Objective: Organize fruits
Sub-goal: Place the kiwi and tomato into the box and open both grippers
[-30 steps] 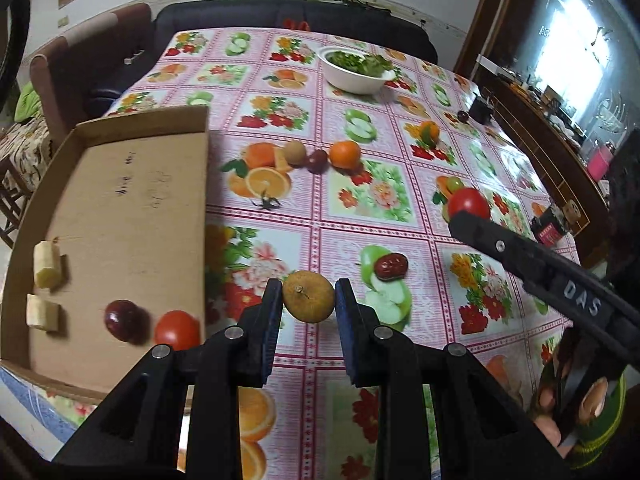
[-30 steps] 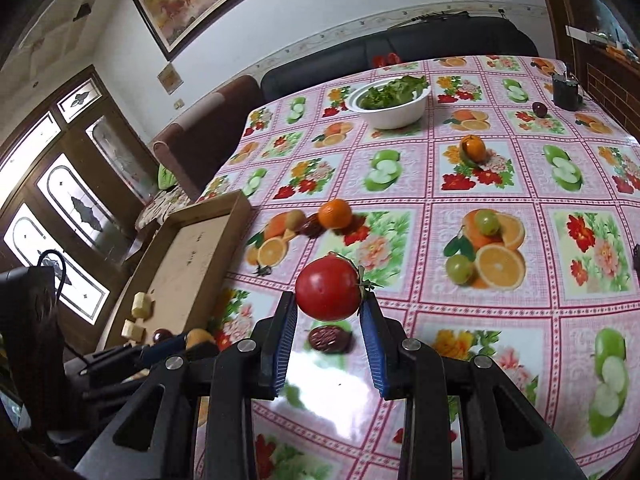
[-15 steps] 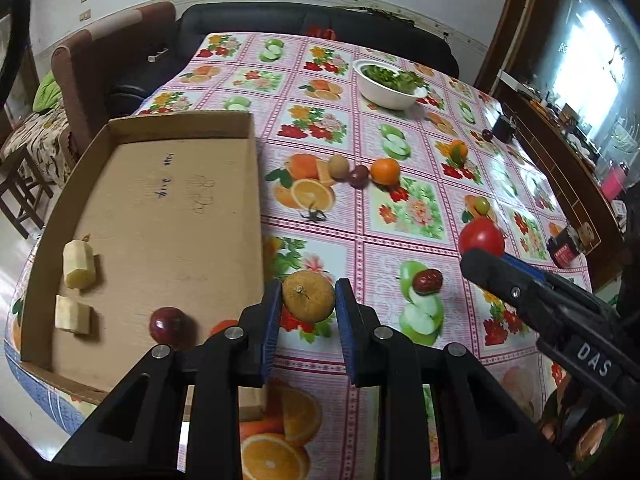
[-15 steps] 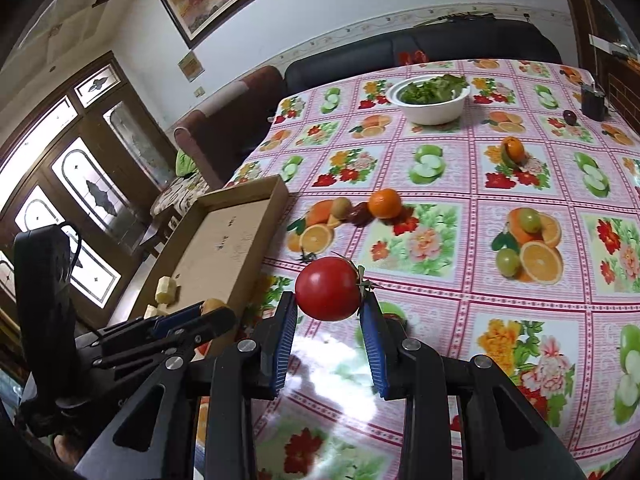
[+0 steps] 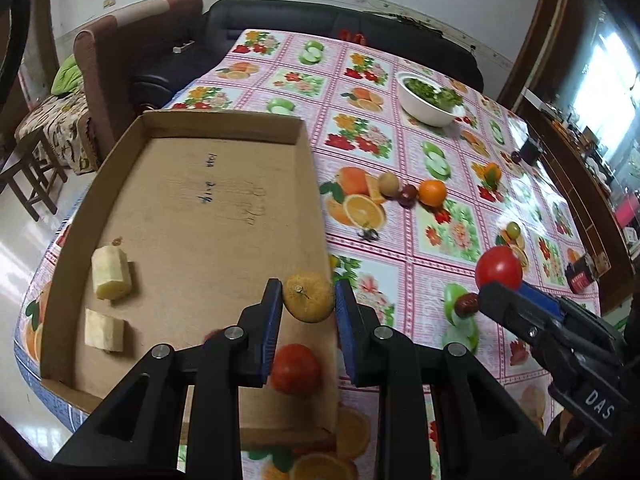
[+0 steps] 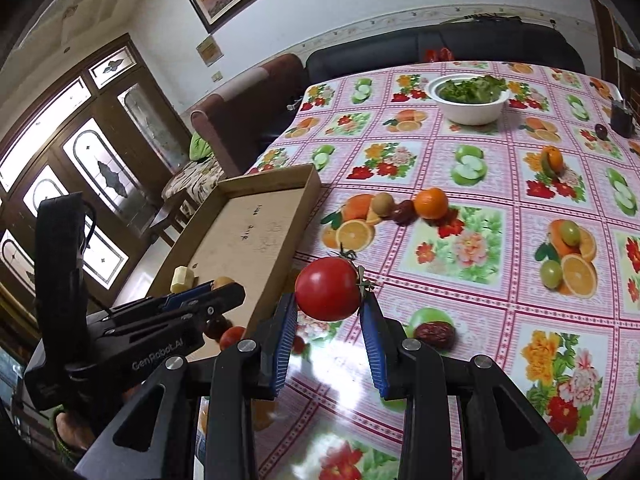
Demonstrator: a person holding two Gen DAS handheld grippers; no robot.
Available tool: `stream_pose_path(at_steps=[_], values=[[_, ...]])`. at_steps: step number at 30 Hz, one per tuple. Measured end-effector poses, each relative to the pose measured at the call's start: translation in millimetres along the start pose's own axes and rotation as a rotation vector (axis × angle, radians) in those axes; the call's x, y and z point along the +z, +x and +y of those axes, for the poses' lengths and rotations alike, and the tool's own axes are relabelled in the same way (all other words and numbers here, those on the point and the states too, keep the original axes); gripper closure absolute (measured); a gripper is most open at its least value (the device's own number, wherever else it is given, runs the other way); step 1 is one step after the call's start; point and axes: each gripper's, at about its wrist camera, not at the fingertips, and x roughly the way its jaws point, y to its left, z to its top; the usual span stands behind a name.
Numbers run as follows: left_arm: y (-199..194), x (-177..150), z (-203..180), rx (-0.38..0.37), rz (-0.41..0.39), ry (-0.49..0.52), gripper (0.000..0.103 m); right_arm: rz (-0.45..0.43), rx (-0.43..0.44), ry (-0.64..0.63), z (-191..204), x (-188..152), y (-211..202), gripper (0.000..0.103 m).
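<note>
My left gripper [image 5: 309, 300] is shut on a yellow-brown round fruit [image 5: 309, 297] and holds it above the right edge of the cardboard tray [image 5: 100, 184]. In the tray lie two pale cut pieces [image 5: 111, 274], a red tomato [image 5: 296, 368] and a dark fruit mostly hidden by my fingers. My right gripper [image 6: 329, 305] is shut on a red tomato [image 6: 328, 288], held above the tablecloth right of the tray [image 6: 272, 184]. It also shows in the left wrist view [image 5: 499, 268]. A dried date [image 6: 434, 333] lies on the cloth near it.
On the fruit-print tablecloth lie a kiwi [image 6: 382, 203], a dark plum [image 6: 404, 212] and an orange [image 6: 431, 202] in a row. A white bowl of greens [image 6: 466, 98] stands further back. A small orange fruit [image 6: 551, 159] and a dark box [image 6: 622, 117] sit at the far right. Sofa and chairs surround the table.
My left gripper has moved left with the yellow-brown fruit, from over the cloth to over the tray's right edge. My right gripper has followed leftward with the tomato.
</note>
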Motion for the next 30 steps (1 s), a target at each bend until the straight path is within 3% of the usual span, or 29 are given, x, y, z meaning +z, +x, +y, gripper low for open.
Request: stream_pose_path(at_steps=[18,30], values=[[13.7,43.1,82.1,0.132,-0.020,-0.117,0.079,0.062,0.108,-0.077,57.6,21.8,62.1,0.070],[54.3,55.0,107.3,0.198,0.066,-0.164,0.079,0.181,0.123,-0.209,105.4,9.9,123.2,0.071]])
